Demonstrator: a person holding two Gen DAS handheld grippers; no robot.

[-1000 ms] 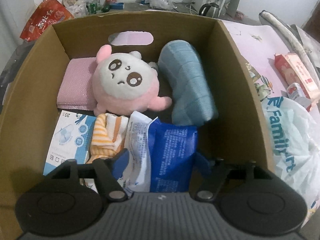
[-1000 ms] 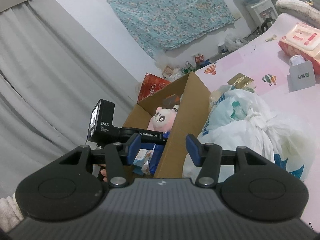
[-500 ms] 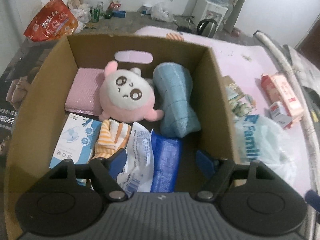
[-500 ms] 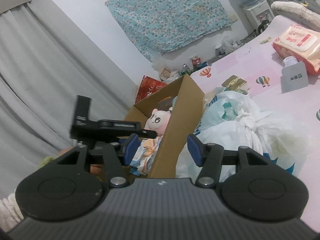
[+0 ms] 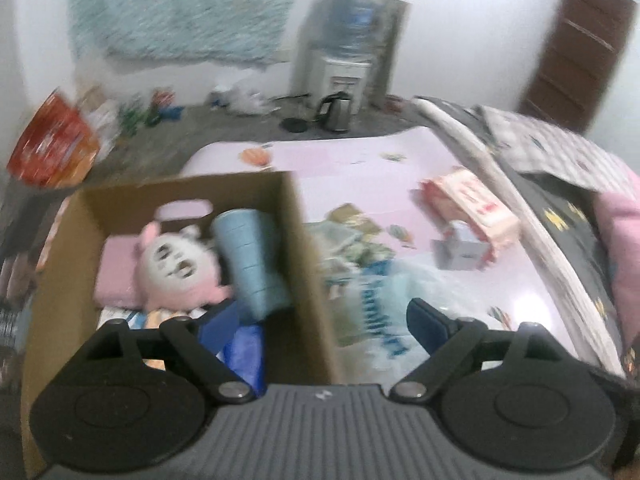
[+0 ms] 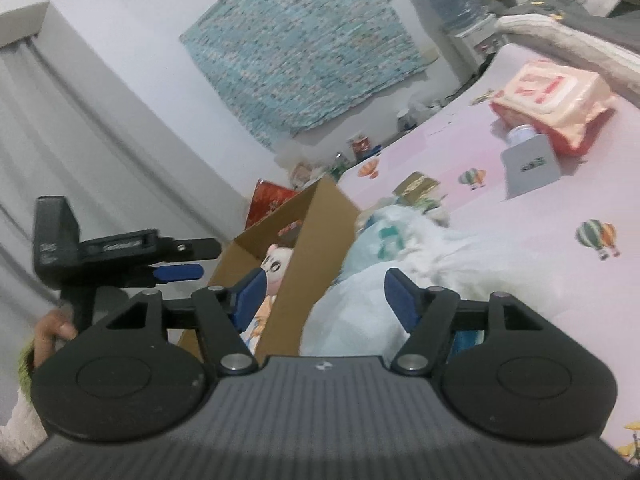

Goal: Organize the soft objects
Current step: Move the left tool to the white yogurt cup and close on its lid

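Meanwhile both grippers, left (image 5: 322, 322) and right (image 6: 322, 290), have just been opening, empty, above the pink balloon-print sheet (image 6: 520, 216).

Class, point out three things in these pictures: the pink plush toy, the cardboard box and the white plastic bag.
pink plush toy (image 5: 172, 266): left wrist view, its white face.
cardboard box (image 5: 308, 272): left wrist view, right wall.
white plastic bag (image 6: 360, 304): right wrist view, its near bulge.

cardboard box (image 5: 308, 264): 1 | pink plush toy (image 5: 176, 268): 1 | blue rolled towel (image 5: 252, 256): 1 | white plastic bag (image 6: 400, 280): 1 | wet-wipe pack (image 6: 552, 100): 1
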